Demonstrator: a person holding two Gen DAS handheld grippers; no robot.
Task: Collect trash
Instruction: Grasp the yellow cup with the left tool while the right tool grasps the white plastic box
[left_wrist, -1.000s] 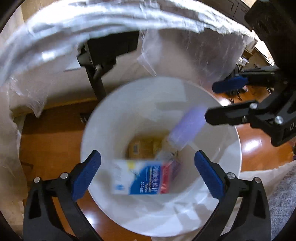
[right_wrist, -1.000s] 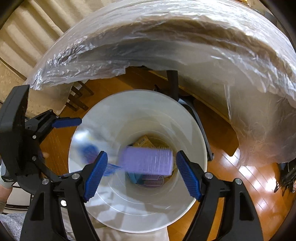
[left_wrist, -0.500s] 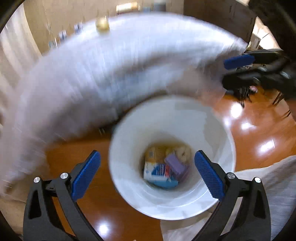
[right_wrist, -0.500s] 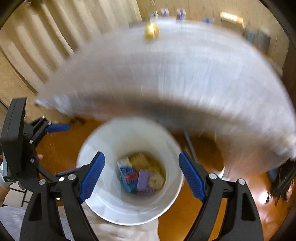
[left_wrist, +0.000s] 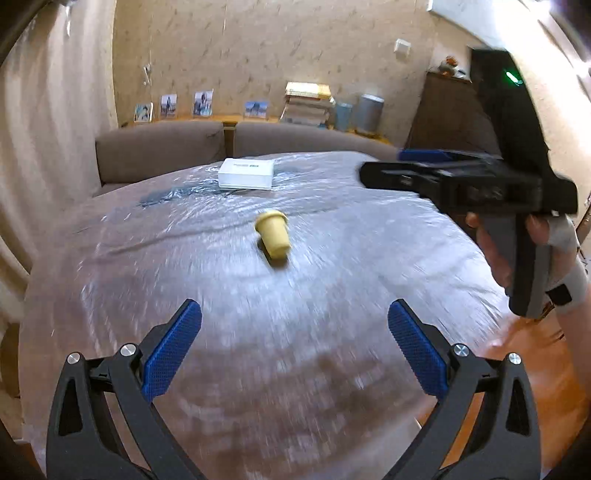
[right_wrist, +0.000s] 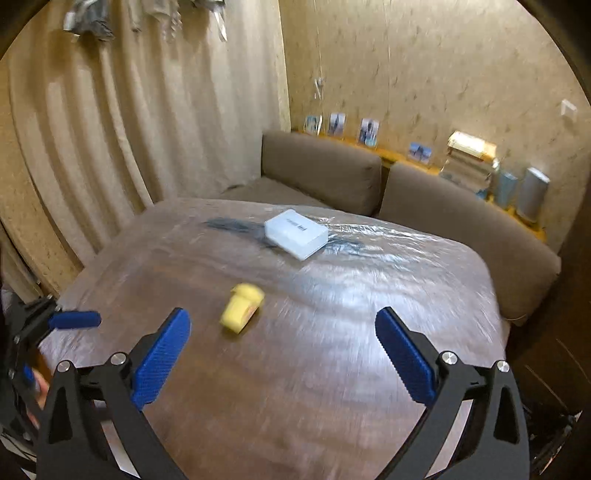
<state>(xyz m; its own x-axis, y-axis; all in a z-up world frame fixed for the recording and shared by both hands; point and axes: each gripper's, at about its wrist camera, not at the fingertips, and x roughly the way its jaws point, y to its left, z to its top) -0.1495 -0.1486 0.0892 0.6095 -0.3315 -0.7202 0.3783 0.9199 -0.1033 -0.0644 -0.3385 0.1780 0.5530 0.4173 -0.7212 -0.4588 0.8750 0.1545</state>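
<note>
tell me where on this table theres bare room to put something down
Widest free patch: the near part of the plastic-covered table, between the left gripper and the yellow cup lying on its side. The strip between the cup and the white box is also bare. The far edge is most crowded, with the box and a dark patch beside it.

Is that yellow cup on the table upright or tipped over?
Tipped over. The yellow cup lies on its side on the plastic-covered table, its flared rim pointing toward the white box.
</note>
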